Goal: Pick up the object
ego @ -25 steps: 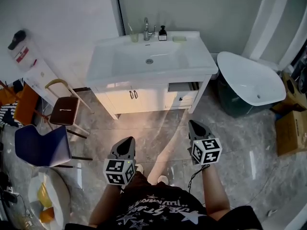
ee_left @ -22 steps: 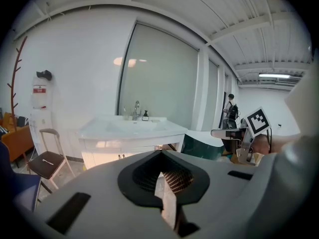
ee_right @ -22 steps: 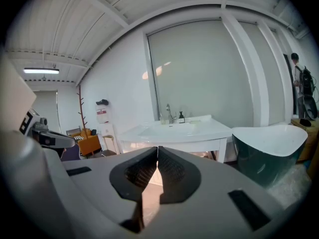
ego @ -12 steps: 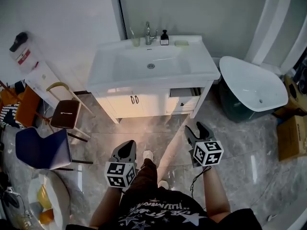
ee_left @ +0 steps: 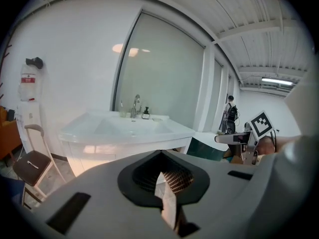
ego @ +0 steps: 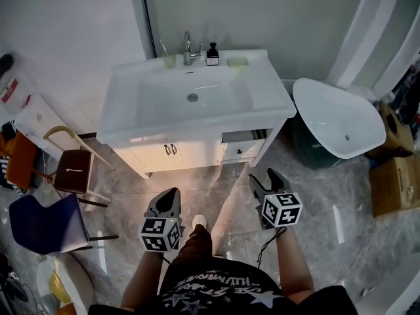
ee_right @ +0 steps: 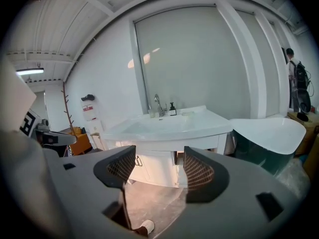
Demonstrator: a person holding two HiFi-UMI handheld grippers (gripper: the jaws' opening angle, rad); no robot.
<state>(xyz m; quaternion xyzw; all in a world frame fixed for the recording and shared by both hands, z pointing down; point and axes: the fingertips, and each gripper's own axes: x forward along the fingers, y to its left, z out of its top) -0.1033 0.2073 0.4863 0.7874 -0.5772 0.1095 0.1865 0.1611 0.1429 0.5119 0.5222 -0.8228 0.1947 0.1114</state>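
A white vanity (ego: 197,120) stands ahead of me, with a faucet (ego: 188,48), a black soap bottle (ego: 212,55), a small cup (ego: 169,60) and a pale soap bar (ego: 237,62) along its back edge. Both grippers hang at waist height over the floor, well short of the vanity. My left gripper (ego: 172,192) is shut and empty, its mesh pads pressed together (ee_left: 167,180). My right gripper (ego: 264,177) has its jaws opening wide, with nothing between them (ee_right: 159,168). The vanity (ee_right: 169,128) and bottle (ee_right: 172,109) lie straight ahead of it.
A white tub (ego: 335,120) on a dark base stands right of the vanity, with cardboard boxes (ego: 394,182) beyond it. A brown stool (ego: 71,170) and a blue chair (ego: 42,222) are at the left. The vanity drawer (ego: 244,136) is slightly open. Grey marble floor lies underfoot.
The right gripper's jaws have gone from shut to wide open. The person has stepped closer to the vanity and the view has swung left. The left gripper stays shut.
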